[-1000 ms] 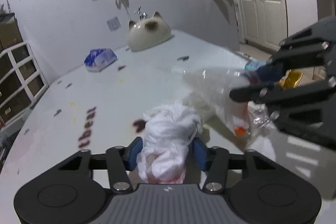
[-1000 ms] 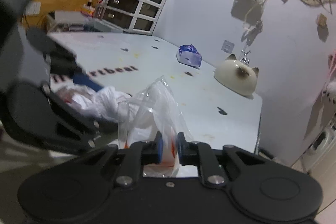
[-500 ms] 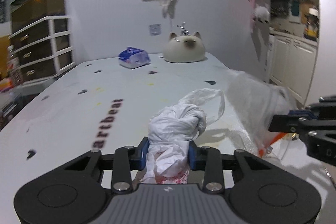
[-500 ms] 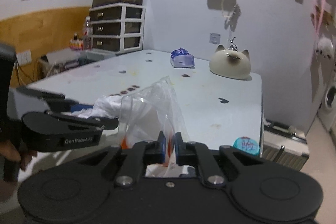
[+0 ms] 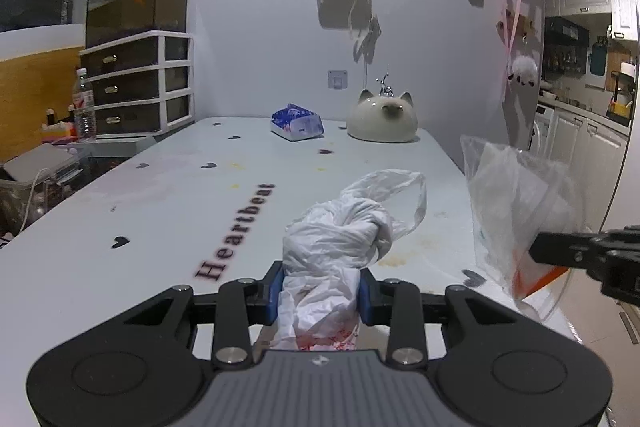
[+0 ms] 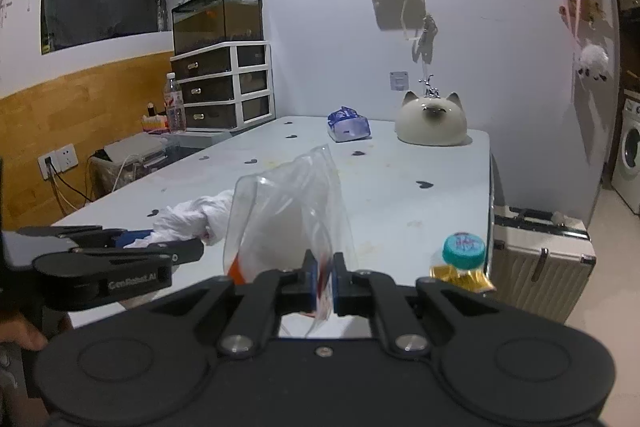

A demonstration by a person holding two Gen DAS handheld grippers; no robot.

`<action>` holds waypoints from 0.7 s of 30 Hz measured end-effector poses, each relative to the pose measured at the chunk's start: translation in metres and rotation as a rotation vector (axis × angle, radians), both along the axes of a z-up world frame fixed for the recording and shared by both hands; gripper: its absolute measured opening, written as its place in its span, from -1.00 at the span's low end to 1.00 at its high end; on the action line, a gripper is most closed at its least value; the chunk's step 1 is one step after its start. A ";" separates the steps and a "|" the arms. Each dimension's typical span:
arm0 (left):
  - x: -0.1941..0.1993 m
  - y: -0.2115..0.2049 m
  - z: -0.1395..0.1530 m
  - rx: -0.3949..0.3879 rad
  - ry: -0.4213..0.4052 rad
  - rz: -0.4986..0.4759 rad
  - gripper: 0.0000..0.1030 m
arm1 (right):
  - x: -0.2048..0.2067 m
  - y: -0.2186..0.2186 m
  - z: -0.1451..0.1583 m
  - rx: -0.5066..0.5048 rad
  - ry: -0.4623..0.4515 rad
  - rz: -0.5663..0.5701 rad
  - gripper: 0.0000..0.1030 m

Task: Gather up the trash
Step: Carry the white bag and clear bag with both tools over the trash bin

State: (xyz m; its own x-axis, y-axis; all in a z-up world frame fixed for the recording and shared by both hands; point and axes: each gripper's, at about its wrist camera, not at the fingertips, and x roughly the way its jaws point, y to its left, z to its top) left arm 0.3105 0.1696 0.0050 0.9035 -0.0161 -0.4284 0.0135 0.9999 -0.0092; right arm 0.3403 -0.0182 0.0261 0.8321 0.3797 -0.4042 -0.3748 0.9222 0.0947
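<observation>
table far end: tissue pack left — cat jar right | drawers (tank on top) left

We hold a crumpled white bag and a clear bag, both lifted above the surface.

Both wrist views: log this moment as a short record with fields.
left gripper: shut on white bag
right gripper: shut on clear bag
bags: both held above the table
table far end: cat jar, blue pack
beyond table edge: capped bottle, suitcase
</observation>
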 end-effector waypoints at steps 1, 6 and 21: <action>-0.006 0.000 0.001 -0.006 -0.002 0.004 -0.28 | -0.005 -0.002 -0.001 0.007 0.004 -0.002 -0.87; -0.037 -0.003 0.003 -0.015 -0.012 0.027 -0.28 | -0.031 -0.008 -0.003 0.025 0.017 -0.006 -0.87; -0.121 -0.027 0.016 -0.029 -0.069 0.033 -0.27 | -0.115 -0.039 0.001 0.069 -0.020 -0.023 -0.87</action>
State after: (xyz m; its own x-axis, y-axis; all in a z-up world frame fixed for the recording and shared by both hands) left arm 0.1894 0.1423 0.0213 0.9310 0.0026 -0.3649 -0.0176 0.9991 -0.0379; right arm 0.2256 -0.0574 0.0267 0.8487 0.3866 -0.3608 -0.3561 0.9222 0.1505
